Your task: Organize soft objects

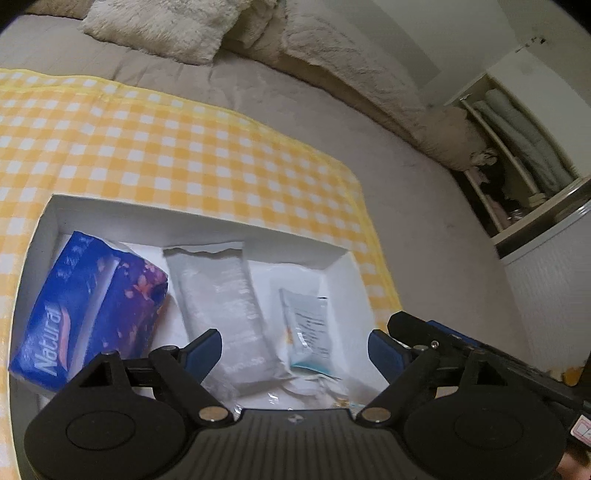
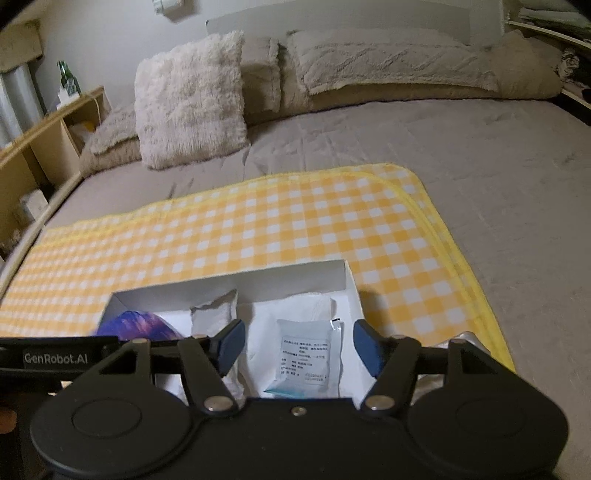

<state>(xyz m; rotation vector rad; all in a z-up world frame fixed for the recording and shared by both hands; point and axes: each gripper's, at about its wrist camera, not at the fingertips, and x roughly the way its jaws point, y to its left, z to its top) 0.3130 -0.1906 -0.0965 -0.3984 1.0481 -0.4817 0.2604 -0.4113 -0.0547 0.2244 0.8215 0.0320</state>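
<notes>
A white open box (image 1: 199, 216) (image 2: 295, 275) sits on a yellow checked cloth (image 1: 166, 147) (image 2: 277, 225) on the bed. Inside lie a blue "Natural" tissue pack (image 1: 88, 306) (image 2: 136, 325) at the left, a long grey-white pouch (image 1: 221, 306) (image 2: 216, 310) in the middle, and a small pale blue sachet (image 1: 306, 328) (image 2: 304, 358) at the right. My left gripper (image 1: 295, 350) is open and empty above the box. My right gripper (image 2: 297, 347) is open and empty above the sachet.
The grey bed (image 2: 480, 155) carries fluffy cream pillows (image 2: 188, 99) (image 1: 159, 26) and a folded beige blanket (image 2: 388, 62) at its head. Wooden shelves (image 2: 37, 147) stand at the left, an open cupboard (image 1: 517, 155) at the right.
</notes>
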